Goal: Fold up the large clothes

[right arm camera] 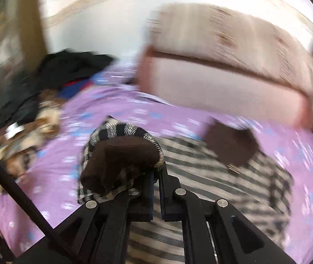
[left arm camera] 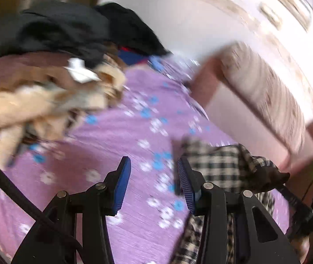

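Bedsheet [right arm camera: 116,118], purple with flowers, has the checked shirt [right arm camera: 200,176] with brown cuffs spread on it, a pile of clothes [left arm camera: 46,66] far from the shirt, the right gripper [right arm camera: 156,176] pinching a shirt cuff, and the left gripper [left arm camera: 154,184] wide apart, holding nothing.

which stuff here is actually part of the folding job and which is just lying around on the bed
In the job:
- checked garment, spread on the purple bedsheet
- its brown-lined end, clamped in the right gripper
- left gripper, jaws apart, empty

Lying about:
- dark clothes heap
- tan fluffy garment
- pink headboard
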{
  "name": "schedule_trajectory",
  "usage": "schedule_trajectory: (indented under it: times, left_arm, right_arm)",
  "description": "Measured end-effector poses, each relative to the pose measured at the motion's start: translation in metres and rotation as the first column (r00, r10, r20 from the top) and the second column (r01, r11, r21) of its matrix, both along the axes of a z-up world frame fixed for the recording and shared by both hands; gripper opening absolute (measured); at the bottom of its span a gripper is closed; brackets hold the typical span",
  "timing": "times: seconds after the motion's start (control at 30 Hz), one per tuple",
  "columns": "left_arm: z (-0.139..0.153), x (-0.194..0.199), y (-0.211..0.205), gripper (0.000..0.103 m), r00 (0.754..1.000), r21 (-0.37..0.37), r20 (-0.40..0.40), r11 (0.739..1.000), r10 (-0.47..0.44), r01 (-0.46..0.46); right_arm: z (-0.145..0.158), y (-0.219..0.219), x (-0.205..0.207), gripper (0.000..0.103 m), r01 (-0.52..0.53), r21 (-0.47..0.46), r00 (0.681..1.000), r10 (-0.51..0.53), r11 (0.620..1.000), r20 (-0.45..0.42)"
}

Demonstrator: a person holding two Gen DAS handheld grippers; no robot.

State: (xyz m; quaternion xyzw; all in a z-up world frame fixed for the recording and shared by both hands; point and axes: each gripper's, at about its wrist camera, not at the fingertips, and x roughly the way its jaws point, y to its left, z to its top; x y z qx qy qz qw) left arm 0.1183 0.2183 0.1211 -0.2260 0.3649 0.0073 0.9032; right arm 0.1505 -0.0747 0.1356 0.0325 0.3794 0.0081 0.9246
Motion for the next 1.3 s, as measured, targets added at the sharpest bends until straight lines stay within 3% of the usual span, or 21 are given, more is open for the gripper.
schedule_trajectory:
  times: [0.17, 0.27, 0.3, 0.4, 0.43, 0.53, 0.63, 0.77, 0.83, 0.9, 1.0, 1.07, 1.17, 1.2, 1.27, 1.3]
  left_arm:
    - [-0.016, 0.015, -0.051, 0.042, 0.992, 0.009, -0.053, 0.993, -0.114, 0.114]
    - [-0.022, 0.023, -0.078, 0.042, 0.984, 0.040, -0.075, 0.986, -0.161, 0.164]
    - [-0.025, 0.024, -0.086, 0.043, 0.982, 0.055, -0.081, 0.983, -0.172, 0.177]
    - [-0.027, 0.022, -0.099, 0.048, 0.976, 0.077, -0.093, 0.976, -0.197, 0.204]
    - [-0.028, 0.023, -0.102, 0.048, 0.975, 0.080, -0.097, 0.975, -0.200, 0.208]
    - [-0.035, 0.028, -0.108, 0.049, 0.972, 0.089, -0.119, 0.972, -0.205, 0.216]
    - [-0.041, 0.033, -0.113, 0.049, 0.969, 0.085, -0.140, 0.972, -0.205, 0.218]
    - [-0.045, 0.036, -0.118, 0.049, 0.966, 0.099, -0.150, 0.969, -0.208, 0.224]
    - [-0.048, 0.037, -0.119, 0.049, 0.966, 0.109, -0.155, 0.968, -0.209, 0.227]
    - [-0.050, 0.039, -0.119, 0.049, 0.964, 0.111, -0.162, 0.967, -0.210, 0.230]
    - [-0.053, 0.041, -0.117, 0.049, 0.964, 0.111, -0.169, 0.968, -0.205, 0.225]
    - [-0.054, 0.044, -0.115, 0.049, 0.965, 0.112, -0.178, 0.970, -0.193, 0.215]
    - [-0.056, 0.048, -0.111, 0.049, 0.966, 0.100, -0.188, 0.974, -0.180, 0.201]
    - [-0.057, 0.050, -0.111, 0.049, 0.965, 0.095, -0.193, 0.975, -0.177, 0.199]
    - [-0.058, 0.051, -0.109, 0.049, 0.964, 0.095, -0.204, 0.976, -0.172, 0.194]
    - [-0.058, 0.051, -0.109, 0.049, 0.964, 0.098, -0.204, 0.976, -0.170, 0.193]
  right_arm:
    - [-0.035, -0.102, -0.017, 0.004, 0.208, 0.038, 0.975, -0.204, 0.977, -0.083]
    - [-0.060, -0.159, -0.029, 0.005, 0.294, 0.115, 0.947, -0.273, 0.949, -0.171]
    - [-0.066, -0.173, -0.033, 0.011, 0.321, 0.140, 0.937, -0.292, 0.937, -0.193]
    - [-0.066, -0.209, -0.062, 0.045, 0.390, 0.229, 0.916, -0.352, 0.892, -0.190]
    - [-0.062, -0.217, -0.073, 0.049, 0.402, 0.239, 0.913, -0.370, 0.884, -0.169]
    - [-0.047, -0.219, -0.091, 0.049, 0.417, 0.205, 0.909, -0.402, 0.885, -0.113]
    - [-0.033, -0.197, -0.093, 0.047, 0.337, 0.192, 0.942, -0.333, 0.922, -0.053]
    - [-0.037, -0.146, -0.072, 0.040, 0.101, 0.246, 0.994, -0.089, 0.964, -0.062]
    - [-0.054, -0.113, -0.055, 0.040, -0.030, 0.284, 0.991, 0.065, 0.958, -0.114]
    - [-0.072, -0.097, -0.039, 0.039, -0.052, 0.238, 0.983, 0.092, 0.970, -0.161]
    - [-0.086, -0.115, -0.016, 0.036, 0.059, 0.169, 0.984, -0.029, 0.984, -0.176]
    - [-0.088, -0.159, -0.008, 0.035, 0.231, 0.168, 0.964, -0.203, 0.958, -0.170]
    - [-0.090, -0.212, -0.011, 0.036, 0.449, 0.095, 0.885, -0.427, 0.889, -0.185]
    - [-0.091, -0.234, -0.017, 0.036, 0.536, 0.016, 0.832, -0.524, 0.844, -0.181]
    - [-0.087, -0.259, -0.034, 0.036, 0.603, -0.004, 0.784, -0.594, 0.797, -0.183]
    - [-0.082, -0.265, -0.044, 0.036, 0.614, 0.017, 0.779, -0.603, 0.789, -0.174]
